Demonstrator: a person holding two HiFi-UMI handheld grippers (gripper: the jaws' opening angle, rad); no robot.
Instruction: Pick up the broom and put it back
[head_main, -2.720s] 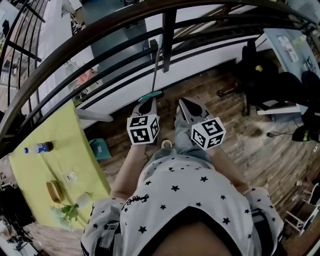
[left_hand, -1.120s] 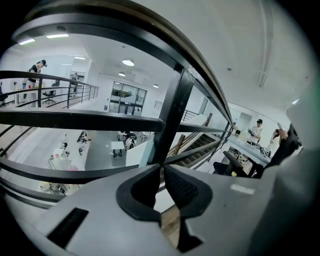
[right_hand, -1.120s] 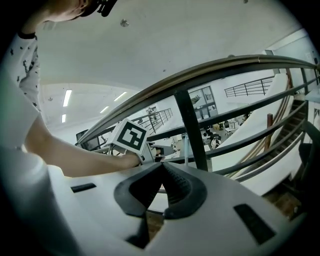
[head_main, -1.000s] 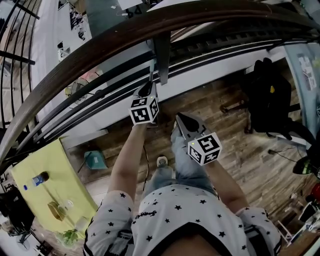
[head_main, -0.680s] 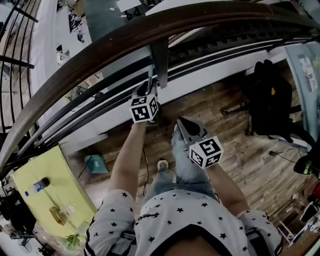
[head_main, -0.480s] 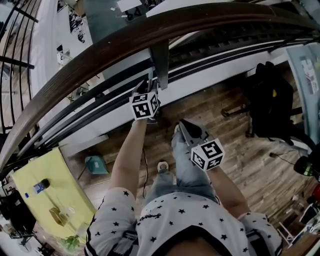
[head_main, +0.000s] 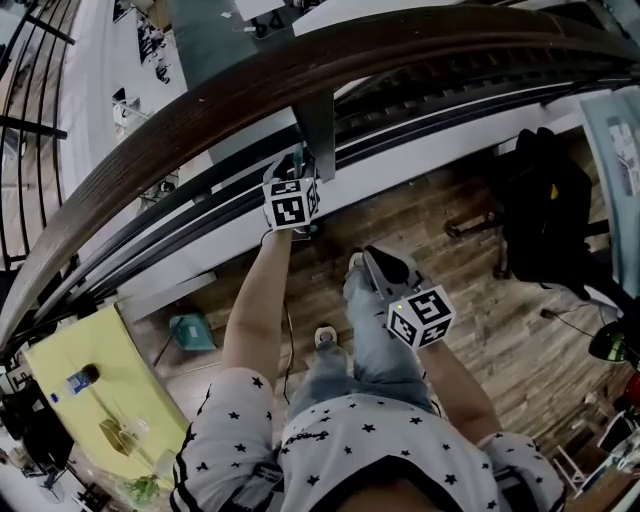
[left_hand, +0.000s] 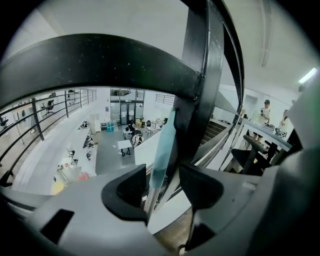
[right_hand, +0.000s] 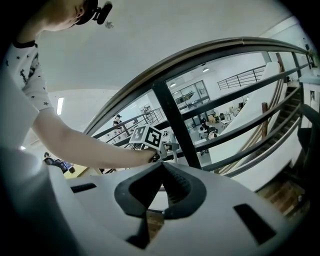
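The broom's handle (left_hand: 161, 145), teal grip above bare metal, stands upright against the black railing post (left_hand: 200, 90). In the left gripper view my left gripper (left_hand: 165, 184) is around it, its jaws opening; the handle is between the pads, close to the left one, and not pinched. In the head view that gripper (head_main: 296, 168) reaches the post (head_main: 318, 130) under the handrail and hides most of the handle. The broom's head is out of sight. My right gripper (head_main: 376, 262) hangs lower over the person's leg, shut and empty, its pads meeting in the right gripper view (right_hand: 161, 169).
A curved wooden handrail (head_main: 250, 90) with dark rails below it runs across the view, with an open drop beyond. On the wooden floor are a teal dustpan (head_main: 190, 330), a yellow-green table (head_main: 90, 380) with bottles, and a black chair (head_main: 545, 200).
My left gripper moved up the picture to the railing post and its jaws came apart off the broom handle. My right gripper drifted a little lower, toward the body.
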